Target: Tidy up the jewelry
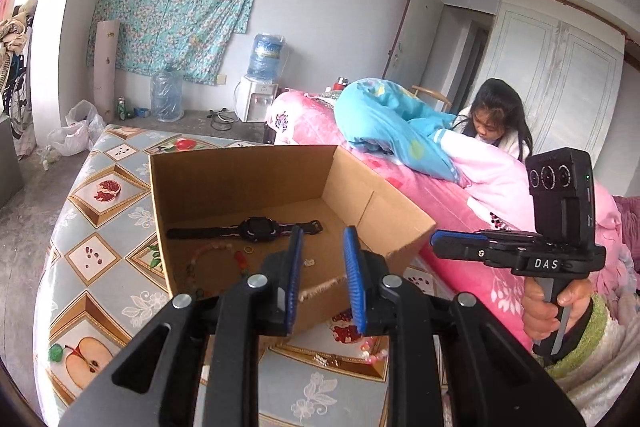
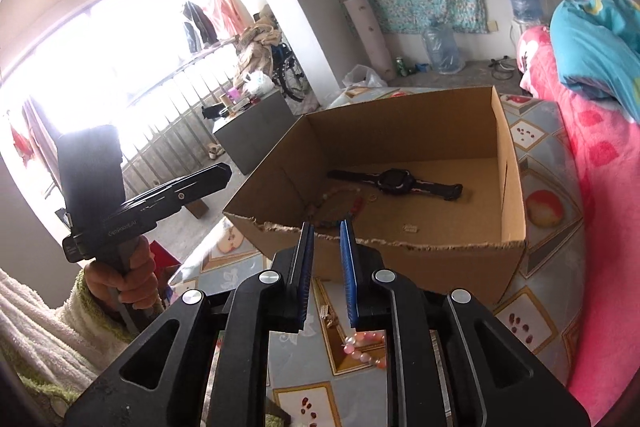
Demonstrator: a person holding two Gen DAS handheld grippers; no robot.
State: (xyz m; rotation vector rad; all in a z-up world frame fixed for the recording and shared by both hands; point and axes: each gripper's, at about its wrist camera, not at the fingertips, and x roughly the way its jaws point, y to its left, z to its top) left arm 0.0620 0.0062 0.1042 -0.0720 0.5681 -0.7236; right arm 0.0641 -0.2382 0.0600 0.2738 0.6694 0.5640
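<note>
Both claws stand slightly parted and empty: the left gripper [image 1: 322, 259] and the right gripper [image 2: 326, 247] hover at the torn near rim of the box [image 2: 508, 187]. Inside the box lie a black watch [image 2: 394, 183], a bead bracelet [image 1: 208, 259] and a small ring [image 1: 249, 249] beside it. Outside, just before the box (on the fruit-print tablecloth [image 1: 96, 259]), rests a pink bead bracelet [image 2: 366, 347]. Right of the box stands a pink bed [image 2: 600, 167].
</note>
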